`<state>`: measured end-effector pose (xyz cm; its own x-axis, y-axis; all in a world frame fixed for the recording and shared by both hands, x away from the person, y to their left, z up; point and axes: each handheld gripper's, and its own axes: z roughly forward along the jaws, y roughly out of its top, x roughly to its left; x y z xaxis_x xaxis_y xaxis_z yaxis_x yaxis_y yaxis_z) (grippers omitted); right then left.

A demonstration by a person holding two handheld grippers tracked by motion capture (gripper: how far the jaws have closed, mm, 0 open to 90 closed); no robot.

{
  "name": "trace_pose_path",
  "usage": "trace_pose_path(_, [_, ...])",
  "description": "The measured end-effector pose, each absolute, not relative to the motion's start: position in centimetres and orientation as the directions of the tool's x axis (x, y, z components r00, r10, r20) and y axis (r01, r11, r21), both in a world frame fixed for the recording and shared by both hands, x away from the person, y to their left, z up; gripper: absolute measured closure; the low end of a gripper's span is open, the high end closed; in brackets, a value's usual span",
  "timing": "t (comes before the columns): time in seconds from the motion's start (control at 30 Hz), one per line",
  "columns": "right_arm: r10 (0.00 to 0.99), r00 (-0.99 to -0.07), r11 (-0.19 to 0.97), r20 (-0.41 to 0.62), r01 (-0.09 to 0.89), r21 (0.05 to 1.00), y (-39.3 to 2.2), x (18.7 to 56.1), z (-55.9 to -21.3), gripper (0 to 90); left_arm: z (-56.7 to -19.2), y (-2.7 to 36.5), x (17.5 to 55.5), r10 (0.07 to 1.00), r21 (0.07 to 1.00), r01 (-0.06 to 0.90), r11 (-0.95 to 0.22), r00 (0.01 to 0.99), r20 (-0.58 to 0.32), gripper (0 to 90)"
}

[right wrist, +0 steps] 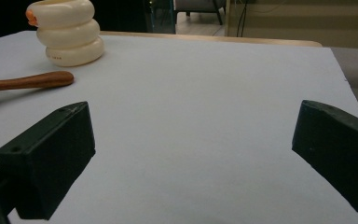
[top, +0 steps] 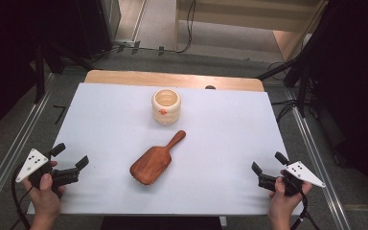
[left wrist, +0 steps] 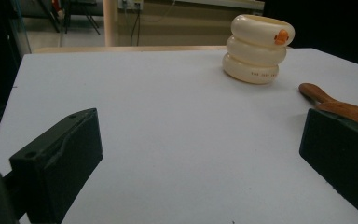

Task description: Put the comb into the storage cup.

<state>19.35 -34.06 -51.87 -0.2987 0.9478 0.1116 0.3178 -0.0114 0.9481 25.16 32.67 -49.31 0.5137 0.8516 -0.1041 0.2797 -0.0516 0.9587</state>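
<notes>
We hold our left gripper (top: 72, 154) just over the near left corner of the table (top: 100, 115), its jaws wide apart with nothing between them. Our right gripper (top: 269, 163) sits near the right edge, close to the near right corner, jaws likewise spread and empty. Both point inward toward the middle of the white surface.

The brush (top: 154, 160) lies flat in the middle of the table, slightly nearer our edge, bristles down. Its broad wooden head points toward the near left and its handle runs up toward the far right. Neither gripper touches it; each is well apart from it, one on either side.

Beyond the brush, toward the far edge and roughly centred, stands the cup (top: 166, 106), upright, cream-coloured, shaped like three stacked rings, with a small orange mark on its side. The handle tip ends near the cup without touching it.

In the left gripper view the cup (left wrist: 257, 48) stands ahead to the right, and the brush (left wrist: 335, 106) handle shows beside the right jaw. In the right gripper view the cup (right wrist: 70, 31) stands at the far left, with the brush (right wrist: 28, 81) handle just in front of it.
</notes>
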Motion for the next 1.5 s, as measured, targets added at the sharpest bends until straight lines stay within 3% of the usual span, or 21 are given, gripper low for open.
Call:
trace_pose_path(0.53, [0.938,-0.325,-0.006,0.119,0.329,0.944,-33.5,19.5,-50.9,0.0,-49.3,32.5,25.0,0.861,0.96,0.268,-0.074,0.503,-0.075,0.0])
trace_pose_path(1.5, [0.875,-0.484,0.183,-0.006,0.319,0.93,-28.3,23.7,-45.8,0.0,-49.3,32.2,24.9,0.861,0.96,0.264,-0.096,0.506,-0.053,0.0])
